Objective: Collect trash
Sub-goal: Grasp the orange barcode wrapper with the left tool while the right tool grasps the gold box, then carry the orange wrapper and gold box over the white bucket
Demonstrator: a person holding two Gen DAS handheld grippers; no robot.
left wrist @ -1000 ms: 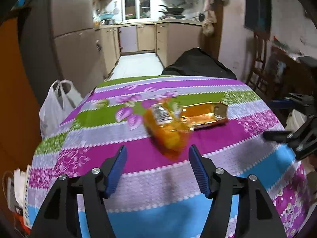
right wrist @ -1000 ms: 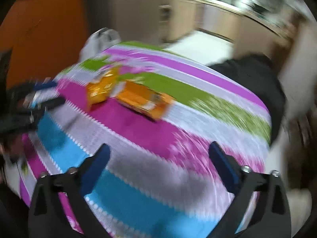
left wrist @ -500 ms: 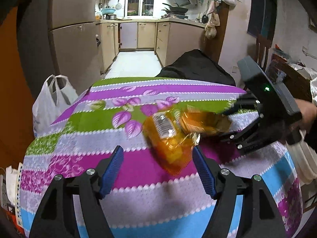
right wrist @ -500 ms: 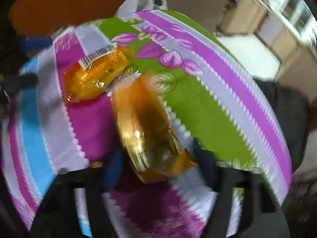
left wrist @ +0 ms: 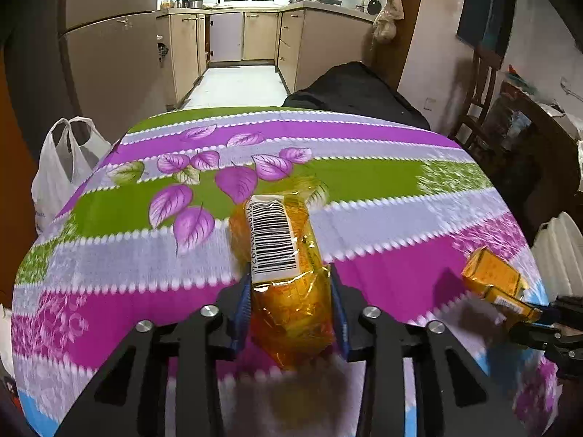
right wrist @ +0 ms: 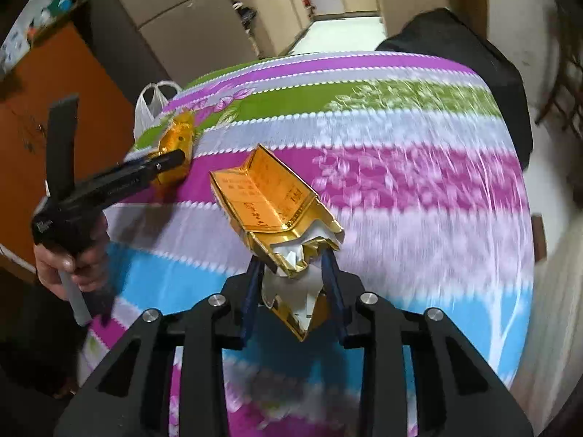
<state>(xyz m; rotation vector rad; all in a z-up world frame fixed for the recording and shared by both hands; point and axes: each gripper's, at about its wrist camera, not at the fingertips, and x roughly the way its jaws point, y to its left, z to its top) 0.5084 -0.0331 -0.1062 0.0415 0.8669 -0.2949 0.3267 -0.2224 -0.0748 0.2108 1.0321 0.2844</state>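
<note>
- Left wrist view first: the left gripper (left wrist: 289, 313) is clamped on an orange cellophane snack wrapper (left wrist: 288, 273), its blue pads pressed into the crinkled sides. Those jaws have just been closing, and the wrapper is squeezed between them.
- Right wrist view: the right gripper (right wrist: 293, 291) is pinched on the torn white-lined end of a flattened gold carton (right wrist: 271, 204). Its jaws have just been closing too, with the carton caught between them.
- Progress, as a guess: both visible pieces of trash are grabbed, so the picking-up half looks done. Nothing is binned yet.
- A white plastic bag (left wrist: 62, 171) is seen hanging past the far-left edge of the table (left wrist: 364, 167). It's probably where the trash gets dropped, but that can't be confirmed.
- No other loose litter is spotted on the striped tablecloth, though the near edge is hidden behind the grippers.
- Wrapper orientation: its long axis runs straight away from the left gripper toward the kitchen, barcode label facing up, far end lying over the green stripe. Whether it's lifted off the cloth can't be told.
- Carton orientation: its long axis is angled up and to the left of the right gripper, open torn end held at the jaws, closed end pointed away toward the other gripper.
</note>
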